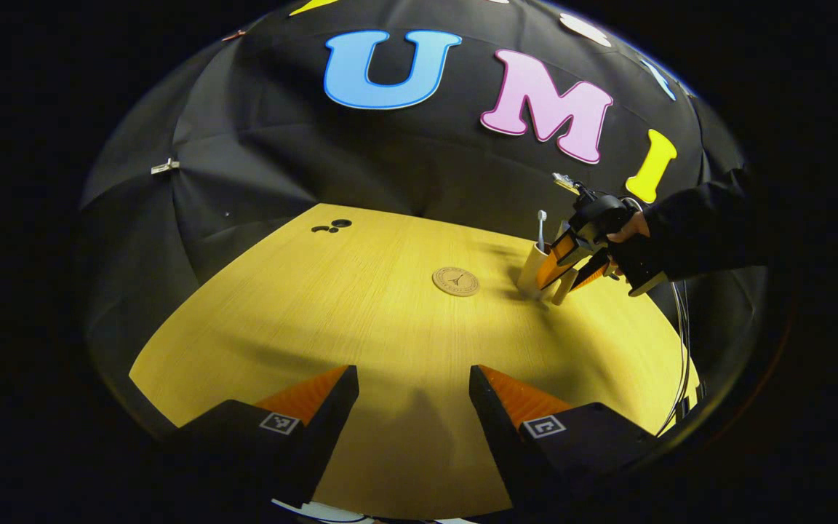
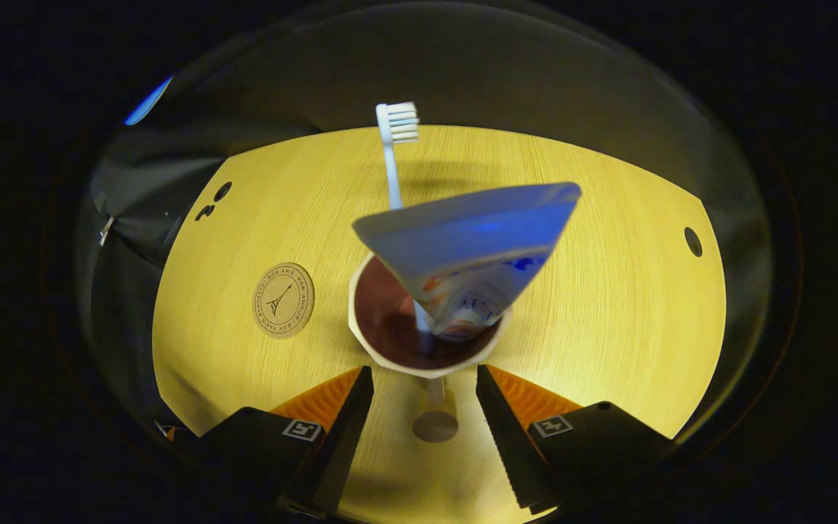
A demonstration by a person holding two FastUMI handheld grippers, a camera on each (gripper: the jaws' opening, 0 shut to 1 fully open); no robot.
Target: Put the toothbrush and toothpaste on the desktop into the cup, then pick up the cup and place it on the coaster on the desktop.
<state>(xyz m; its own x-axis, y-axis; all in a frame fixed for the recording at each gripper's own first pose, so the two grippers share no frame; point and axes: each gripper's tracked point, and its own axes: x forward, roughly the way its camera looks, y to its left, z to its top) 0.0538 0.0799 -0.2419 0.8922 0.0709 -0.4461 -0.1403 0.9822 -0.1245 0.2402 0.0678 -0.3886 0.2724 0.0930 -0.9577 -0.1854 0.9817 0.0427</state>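
Observation:
A pale cup (image 2: 364, 342) with a dark inside stands on the wooden desktop (image 2: 608, 327). In it are a white toothbrush (image 2: 393, 167), bristles up, and a blue-white toothpaste tube (image 2: 470, 247) leaning right. My right gripper (image 2: 425, 382) is open just above and before the cup's near rim, its fingers either side of a small part sticking out from the cup's side. The round cork coaster (image 2: 283, 300) lies left of the cup. In the left gripper view, my left gripper (image 1: 413, 386) is open over bare desktop, far from the cup (image 1: 533, 268), toothbrush (image 1: 541, 224), coaster (image 1: 455, 281) and right gripper (image 1: 572, 276).
A hand in a dark sleeve (image 1: 703, 225) holds the right gripper, with cables (image 1: 681, 342) hanging by the desk's right edge. Small holes (image 2: 693, 241) mark the desktop near its edges. Black cloth walls close in behind the desk.

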